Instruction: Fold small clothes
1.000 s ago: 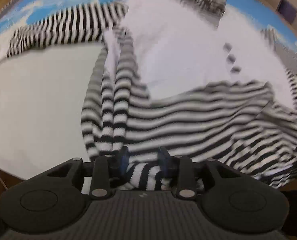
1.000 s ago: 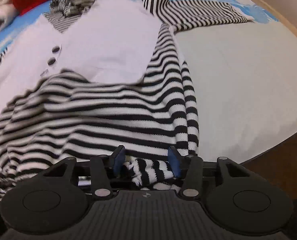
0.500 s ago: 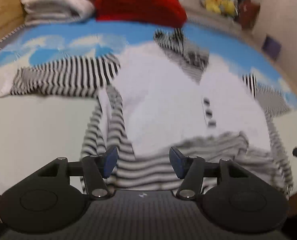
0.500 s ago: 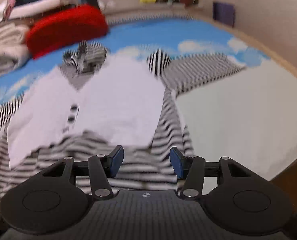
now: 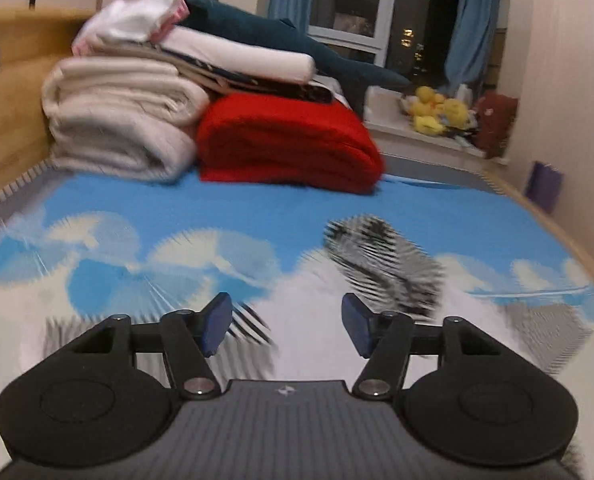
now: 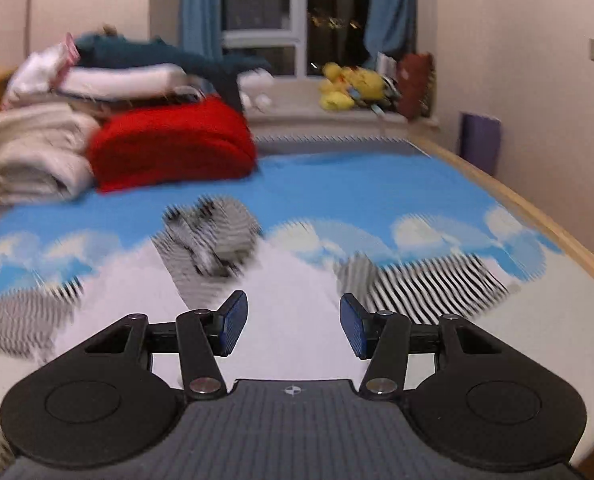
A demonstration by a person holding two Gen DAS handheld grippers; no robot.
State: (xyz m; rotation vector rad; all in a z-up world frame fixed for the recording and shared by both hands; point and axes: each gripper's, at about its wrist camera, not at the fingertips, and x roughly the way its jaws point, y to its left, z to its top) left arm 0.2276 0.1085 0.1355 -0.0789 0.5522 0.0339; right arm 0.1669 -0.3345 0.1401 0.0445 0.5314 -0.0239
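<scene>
Both claws held above a bed, looking along it toward a window. Left claw (image 5: 283, 330) with blue pads apart, nothing between them; right claw (image 6: 293, 330) likewise spread and empty. Below and ahead of both, a small garment (image 6: 293, 280), white front with black-and-white striped parts, lying flat on the bed sheet (image 5: 257, 208), which is printed blue with white clouds. Striped collar (image 5: 381, 264) of the garment just beyond the left claw's right pad, much smeared by blur; same collar (image 6: 213, 240) up and left of the right claw in the right wrist view. One striped sleeve (image 6: 429, 284) stretched out to the right across the sheet, another striped patch (image 6: 21, 312) at the left edge, too blurred to read clearly. No pad touching the cloth in either view. At the head of the bed, well apart from the garment, a folded red blanket (image 5: 289, 148) just beside a stack of cream bedding (image 5: 117, 128), with a dark teal plush shark (image 5: 281, 48) lying on top of the pile. Farther back, yellow plush toys (image 6: 349, 84) on the windowsill between blue curtains (image 5: 473, 20), dark glass behind. Wooden bed rim (image 6: 537, 216) running along the right side, next to a pale wall.
</scene>
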